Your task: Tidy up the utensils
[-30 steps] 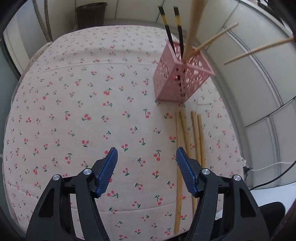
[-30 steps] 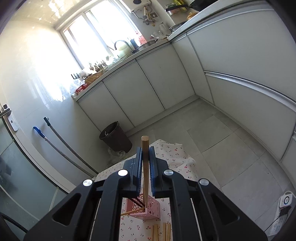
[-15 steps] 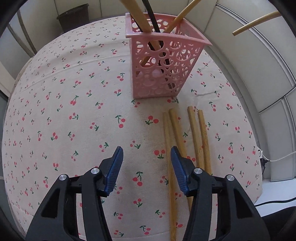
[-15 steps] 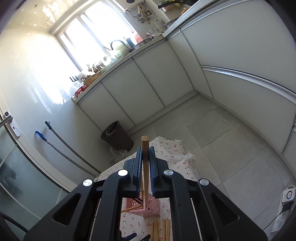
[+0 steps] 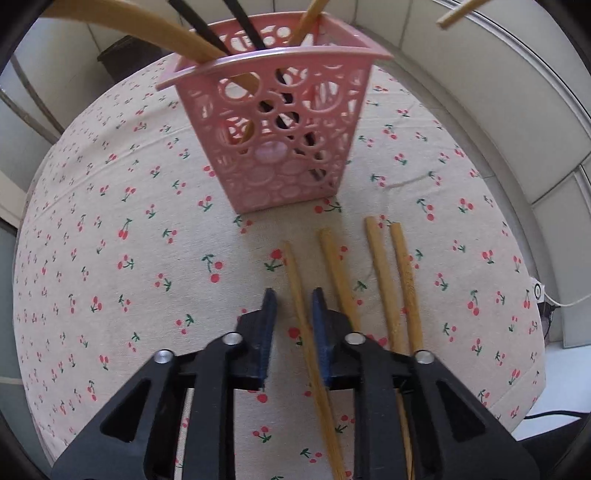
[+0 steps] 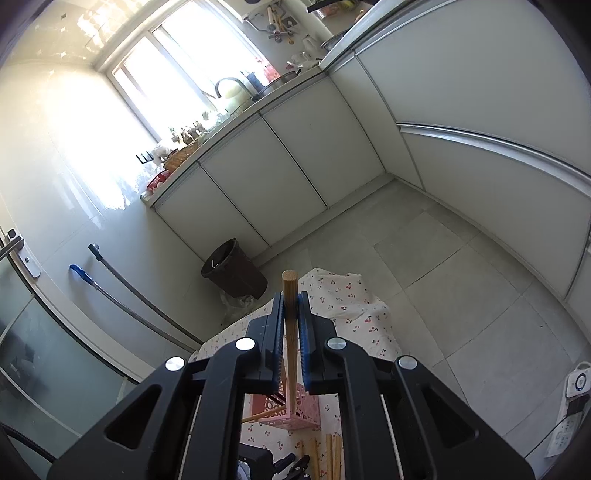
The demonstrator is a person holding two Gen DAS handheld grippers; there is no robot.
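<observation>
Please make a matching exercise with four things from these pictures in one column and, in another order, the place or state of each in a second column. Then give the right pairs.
Things:
1. pink basket
2. black chopsticks
3. left gripper
4. right gripper

Places or states:
A. stand inside the basket
B. stands on the cherry-print cloth
C. shut on an upright wooden chopstick
D. low over the cloth, a lying chopstick between its fingers

Pairs: 1-B, 2-A, 3-D, 4-C
</observation>
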